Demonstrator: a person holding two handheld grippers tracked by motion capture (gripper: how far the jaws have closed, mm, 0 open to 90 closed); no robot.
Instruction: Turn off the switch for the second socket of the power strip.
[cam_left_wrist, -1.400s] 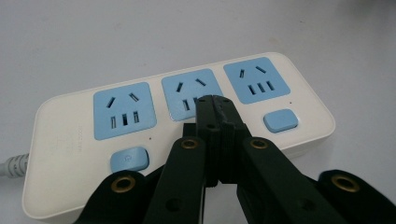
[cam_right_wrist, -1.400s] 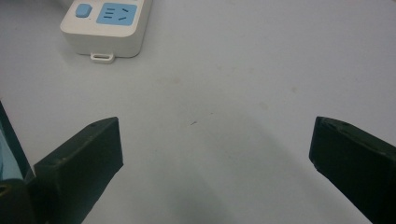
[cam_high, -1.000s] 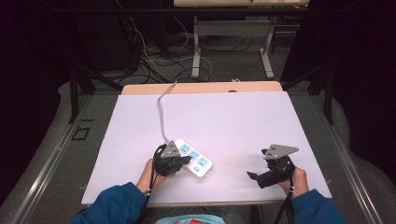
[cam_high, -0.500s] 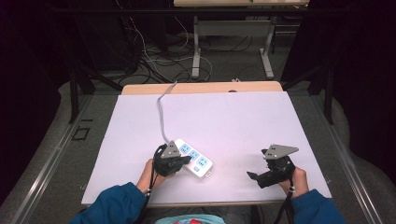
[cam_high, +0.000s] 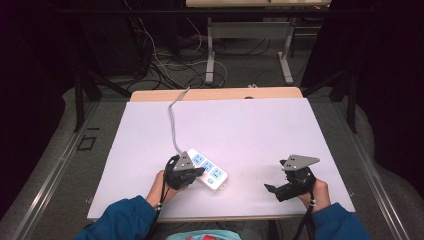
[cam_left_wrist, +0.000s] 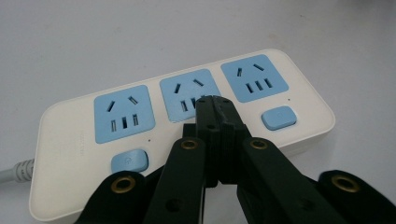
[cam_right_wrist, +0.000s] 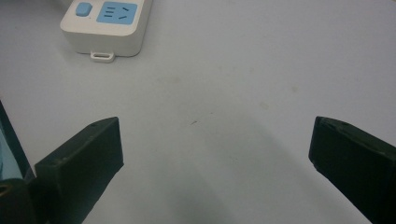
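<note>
A: What could be going wrong here?

B: My guess is a slip. The left claw (cam_left_wrist: 215, 105) is reaching over the power strip (cam_left_wrist: 182, 121) with its jaws pressed together, the tips sitting at the lower edge of the middle socket (cam_left_wrist: 189, 95), between the two blue switch buttons. If it is pushing down off-centre, the tips could be skidding across the smooth plastic, or poking into a socket slot. I cannot tell whether they are actually touching the face or hovering just above it.

A: Is the strip likely to be shifting?

B: Possibly. It is lying flat and loose on the white table (cam_high: 260, 130), directly under and ahead of the left claw, its grey cable (cam_high: 173, 120) trailing off beyond. A sideways push could be sliding it.

A: And the right claw?

B: The right claw (cam_right_wrist: 215, 154) is gaping wide, gripping nothing, hovering over bare table. The strip's end, with its small hanging tab (cam_right_wrist: 102, 56), is lying well ahead of it, off to its left.
</note>
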